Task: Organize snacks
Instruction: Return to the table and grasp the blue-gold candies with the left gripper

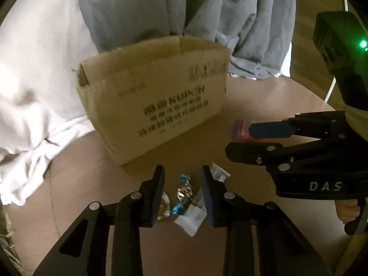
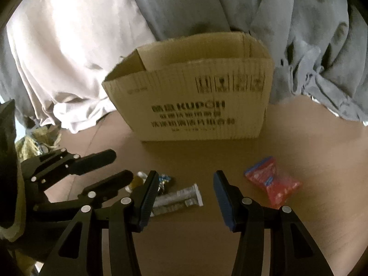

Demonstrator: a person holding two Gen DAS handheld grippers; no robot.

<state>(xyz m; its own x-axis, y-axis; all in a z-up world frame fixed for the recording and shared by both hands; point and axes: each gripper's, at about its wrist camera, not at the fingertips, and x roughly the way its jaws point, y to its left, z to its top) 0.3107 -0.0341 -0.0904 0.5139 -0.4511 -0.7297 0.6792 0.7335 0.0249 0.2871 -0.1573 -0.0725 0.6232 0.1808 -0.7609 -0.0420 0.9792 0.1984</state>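
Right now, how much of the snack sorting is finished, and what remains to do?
Nothing looks packed yet; the cardboard box shows no snacks in the part of its inside that is visible. Neither the left gripper nor the right gripper holds anything, both open. The left one hovers over the blue-and-silver candy. The silver sachet and red packet lie on the table.

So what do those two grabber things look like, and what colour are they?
Both are black. The left gripper and right gripper each have two flat fingers with dark blue ribbed pads, joined by black bars with round silver rivets. Seen from the left wrist camera, the right one has white letters "DAS", a green light on top and a white cable behind.
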